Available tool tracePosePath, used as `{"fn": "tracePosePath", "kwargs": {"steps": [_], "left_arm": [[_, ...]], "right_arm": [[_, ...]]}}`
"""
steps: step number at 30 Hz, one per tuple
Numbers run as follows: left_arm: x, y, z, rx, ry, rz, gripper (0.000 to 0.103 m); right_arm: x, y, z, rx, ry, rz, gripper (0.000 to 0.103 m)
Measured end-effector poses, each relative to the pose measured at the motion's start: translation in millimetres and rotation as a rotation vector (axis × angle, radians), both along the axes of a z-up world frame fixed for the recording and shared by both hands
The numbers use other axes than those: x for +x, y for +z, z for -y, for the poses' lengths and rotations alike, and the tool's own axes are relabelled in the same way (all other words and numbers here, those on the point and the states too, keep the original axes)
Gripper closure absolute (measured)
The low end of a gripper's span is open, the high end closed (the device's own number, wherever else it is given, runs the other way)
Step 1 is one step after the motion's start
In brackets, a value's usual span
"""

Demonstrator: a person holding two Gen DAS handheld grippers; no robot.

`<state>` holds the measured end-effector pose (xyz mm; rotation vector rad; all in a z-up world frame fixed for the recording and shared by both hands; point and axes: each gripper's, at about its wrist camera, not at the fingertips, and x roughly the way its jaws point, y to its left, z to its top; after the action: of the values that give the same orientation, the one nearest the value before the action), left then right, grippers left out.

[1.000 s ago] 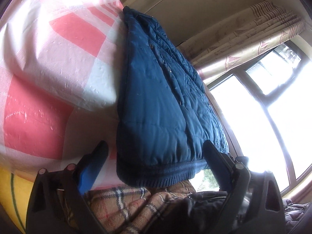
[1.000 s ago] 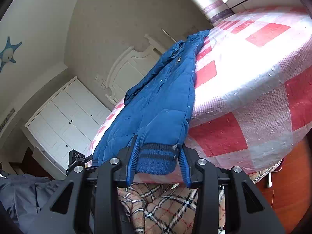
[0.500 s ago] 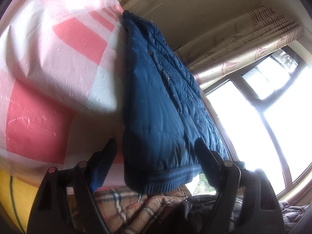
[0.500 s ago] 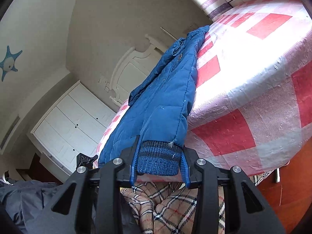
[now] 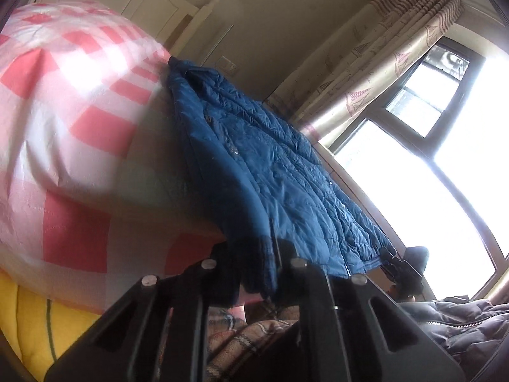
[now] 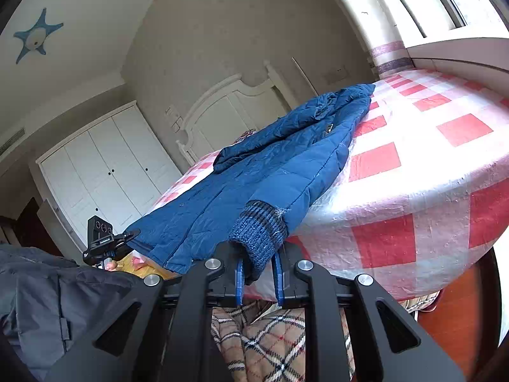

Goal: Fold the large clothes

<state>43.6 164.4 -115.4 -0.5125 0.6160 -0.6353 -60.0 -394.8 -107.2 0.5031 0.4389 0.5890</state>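
Observation:
A blue quilted jacket (image 5: 261, 172) lies lengthwise on a bed with a red and white checked cover (image 5: 73, 127). My left gripper (image 5: 254, 264) is shut on the jacket's knit hem at the bed's near edge. In the right wrist view the jacket (image 6: 254, 165) lies spread with one sleeve down its right side. My right gripper (image 6: 259, 270) is shut on that sleeve's knit cuff (image 6: 259, 232). The left gripper also shows in the right wrist view (image 6: 101, 245) at the jacket's other bottom corner.
A plaid blanket (image 6: 270, 334) and a dark grey coat (image 6: 47, 302) lie below the grippers. A yellow cloth (image 5: 41, 318) hangs under the bed cover. A window with curtains (image 5: 397, 63) is at one side, white wardrobes (image 6: 105, 165) and a headboard (image 6: 229, 108) behind.
Both grippers have closed: the left one on the jacket's hem, the right one on the sleeve cuff. The views have lifted and swung, showing more of the room.

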Motion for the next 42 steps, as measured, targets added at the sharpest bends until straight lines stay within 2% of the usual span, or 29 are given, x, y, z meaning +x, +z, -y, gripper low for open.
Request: {"fn": "tracePosePath", "kwargs": {"steps": [4,7,9,13,16,18,20,22,25,27,28,29,30,31,32,33,34,35,36,38,40,42], "left_arm": [[-35.4,22.2,-19.0,-0.037,-0.001,0.032,0.091],[-64.1,33.5,-45.6,-0.139,-0.005,0.045,0.091],[-77.6,47.4,-53.9,-0.214,-0.017,0.084,0.091],[-69.4,82.4,-62.5,-0.326,-0.056,0.178,0.090],[-29.0,111.8,-60.6,-0.324,-0.038,0.185,0.089],[13.2,129.2,-50.9,-0.296,-0.017,0.163,0.089],[64.4,142.2,-36.4,-0.255,0.008,0.128,0.088],[123.2,144.1,-23.7,-0.254,0.041,0.044,0.088],[204.3,131.2,-8.6,-0.215,0.133,-0.095,0.086],[249.9,108.0,-2.5,-0.182,0.181,-0.199,0.076],[268.1,91.7,-2.1,-0.159,0.213,-0.258,0.074],[284.4,73.3,-2.7,-0.146,0.236,-0.327,0.064],[298.0,57.7,-4.9,-0.152,0.246,-0.386,0.057],[305.9,46.8,-10.4,-0.183,0.243,-0.409,0.056],[310.8,42.9,-17.7,-0.218,0.241,-0.406,0.050],[313.5,44.4,-25.5,-0.242,0.233,-0.392,0.038],[314.3,48.8,-33.3,-0.259,0.229,-0.367,0.031],[312.8,56.5,-43.9,-0.249,0.257,-0.327,0.014],[310.8,65.9,-53.7,-0.220,0.303,-0.285,0.005],[309.6,82.0,-70.2,-0.168,0.357,-0.214,0.004],[315.9,90.3,-72.0,-0.082,0.323,-0.193,0.004],[321.7,94.9,-60.8,0.044,0.256,-0.181,0.004]], "right_arm": [[-38.9,22.6,-16.0,0.032,0.068,0.048,0.086],[-57.5,53.6,-22.8,0.070,0.066,0.158,0.086],[-52.3,78.4,-24.7,0.081,0.046,0.226,0.086],[0.2,131.0,-27.1,0.030,-0.005,0.250,0.086],[68.0,162.2,-23.1,-0.023,-0.060,0.201,0.086],[129.3,168.9,-18.2,-0.030,-0.094,0.131,0.086],[187.4,163.8,-12.5,-0.039,-0.140,0.047,0.086],[242.2,148.7,-6.4,-0.042,-0.183,-0.054,0.086],[307.2,104.6,4.6,-0.028,-0.249,-0.241,0.085],[336.2,75.4,9.1,-0.043,-0.270,-0.366,0.067],[343.2,67.0,13.2,-0.037,-0.275,-0.393,0.065],[341.1,62.8,18.8,-0.004,-0.256,-0.380,0.064],[338.4,64.1,26.0,0.022,-0.249,-0.357,0.057],[333.0,69.2,33.7,0.028,-0.258,-0.324,0.052],[328.6,75.3,40.4,0.015,-0.273,-0.288,0.045],[325.7,81.3,46.7,-0.012,-0.283,-0.258,0.043],[324.7,86.1,52.0,-0.040,-0.287,-0.243,0.043],[325.4,88.8,56.3,-0.068,-0.283,-0.235,0.043],[327.3,90.0,58.1,-0.099,-0.269,-0.229,0.043],[336.5,85.3,54.4,-0.169,-0.217,-0.239,0.042],[347.5,73.8,44.2,-0.218,-0.135,-0.281,0.037],[356.4,64.8,30.4,-0.299,-0.083,-0.299,0.032]]}}
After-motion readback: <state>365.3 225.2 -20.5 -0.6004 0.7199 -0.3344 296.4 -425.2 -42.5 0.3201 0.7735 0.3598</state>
